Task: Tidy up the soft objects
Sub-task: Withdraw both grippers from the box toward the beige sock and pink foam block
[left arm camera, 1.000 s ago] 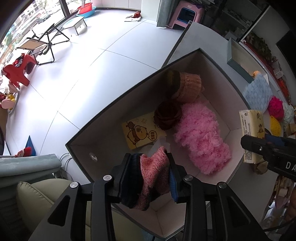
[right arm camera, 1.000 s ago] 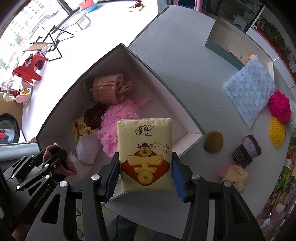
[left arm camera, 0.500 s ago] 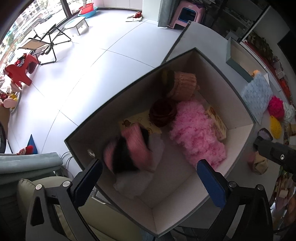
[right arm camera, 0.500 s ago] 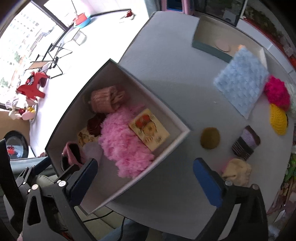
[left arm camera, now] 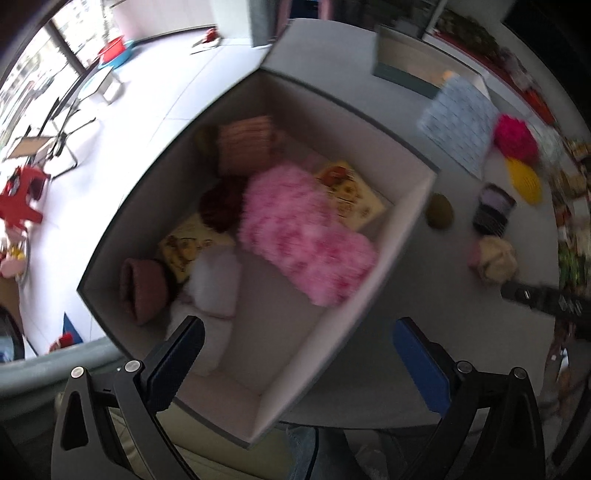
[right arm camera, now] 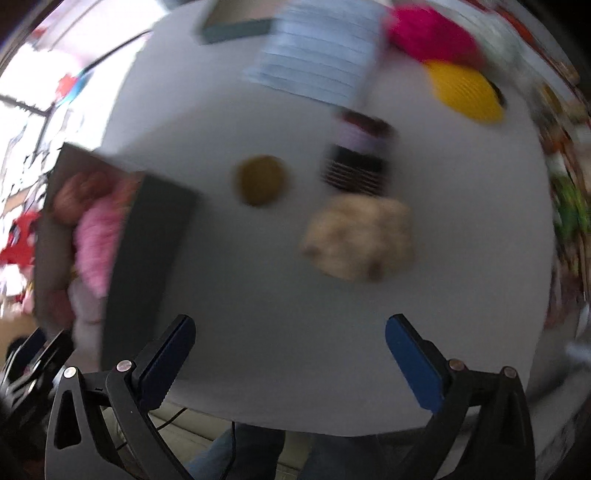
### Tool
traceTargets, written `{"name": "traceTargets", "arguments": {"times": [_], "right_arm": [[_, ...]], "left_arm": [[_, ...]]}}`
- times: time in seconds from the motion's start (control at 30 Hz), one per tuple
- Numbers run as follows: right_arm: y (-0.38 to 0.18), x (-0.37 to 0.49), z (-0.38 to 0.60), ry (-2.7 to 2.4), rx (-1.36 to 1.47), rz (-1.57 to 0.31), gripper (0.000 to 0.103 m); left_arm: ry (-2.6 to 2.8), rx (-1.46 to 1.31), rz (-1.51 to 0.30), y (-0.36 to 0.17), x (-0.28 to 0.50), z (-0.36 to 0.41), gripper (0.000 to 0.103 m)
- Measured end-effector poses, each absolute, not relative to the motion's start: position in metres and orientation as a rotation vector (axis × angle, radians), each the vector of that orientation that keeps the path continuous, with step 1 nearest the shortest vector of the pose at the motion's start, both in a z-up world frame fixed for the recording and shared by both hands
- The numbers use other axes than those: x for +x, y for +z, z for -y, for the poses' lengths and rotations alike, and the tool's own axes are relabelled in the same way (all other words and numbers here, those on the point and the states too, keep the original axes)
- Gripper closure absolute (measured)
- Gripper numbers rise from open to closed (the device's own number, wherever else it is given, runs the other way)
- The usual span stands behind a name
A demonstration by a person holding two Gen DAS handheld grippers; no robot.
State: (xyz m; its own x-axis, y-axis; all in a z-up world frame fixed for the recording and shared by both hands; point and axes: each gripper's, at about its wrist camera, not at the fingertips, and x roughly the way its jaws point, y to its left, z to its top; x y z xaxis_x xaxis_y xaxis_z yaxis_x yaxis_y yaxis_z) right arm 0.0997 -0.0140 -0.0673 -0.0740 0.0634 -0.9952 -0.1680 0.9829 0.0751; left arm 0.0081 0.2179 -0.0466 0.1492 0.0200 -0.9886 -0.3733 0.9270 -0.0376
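Note:
My left gripper (left arm camera: 297,347) hangs open and empty over the near corner of the grey storage box (left arm camera: 413,218). Inside lie a fluffy pink piece (left arm camera: 303,232), a yellow tissue pack (left arm camera: 351,195), a pink knit roll (left arm camera: 142,290), a white soft piece (left arm camera: 216,282) and other soft items. My right gripper (right arm camera: 290,341) is open and empty above the grey table (right arm camera: 240,280), right of the box (right arm camera: 147,236). Ahead of it lie a beige knit bundle (right arm camera: 360,236), an olive round pad (right arm camera: 260,179) and a striped knit piece (right arm camera: 356,158).
Farther back on the table are a light blue cloth (right arm camera: 317,55), a magenta pompom (right arm camera: 428,33), a yellow knit piece (right arm camera: 465,90) and a teal tray (left arm camera: 402,62). The right gripper's body (left arm camera: 543,301) shows at the left view's right edge. A person's jeans (right arm camera: 240,450) are below the table edge.
Both grippers opened. The pink knit roll and the yellow tissue pack dropped into the box. The right gripper swung away to the right over the table; the left shifted toward the box's near corner.

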Motion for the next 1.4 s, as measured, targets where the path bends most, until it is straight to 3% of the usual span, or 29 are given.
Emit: {"name": "traceTargets", "arguments": {"times": [0.47,0.93,1.4], "right_arm": [[-0.131,0.150,0.037,0.137,-0.173,-1.649,0.000],[-0.123,0.169,0.177,-0.009,-0.074,-1.647,0.000],[-0.101,0.179,0.221,-0.052,-0.034,-1.568,0.000]], "left_arm": [[0.241,-0.228,-1.483,-0.051,0.021,-0.158,0.000],[0.186,-0.180,-1.529,-0.062,0.061,-0.087,0.000],[0.189,-0.148,-1.563,-0.068,0.094,-0.041,0.000]]}}
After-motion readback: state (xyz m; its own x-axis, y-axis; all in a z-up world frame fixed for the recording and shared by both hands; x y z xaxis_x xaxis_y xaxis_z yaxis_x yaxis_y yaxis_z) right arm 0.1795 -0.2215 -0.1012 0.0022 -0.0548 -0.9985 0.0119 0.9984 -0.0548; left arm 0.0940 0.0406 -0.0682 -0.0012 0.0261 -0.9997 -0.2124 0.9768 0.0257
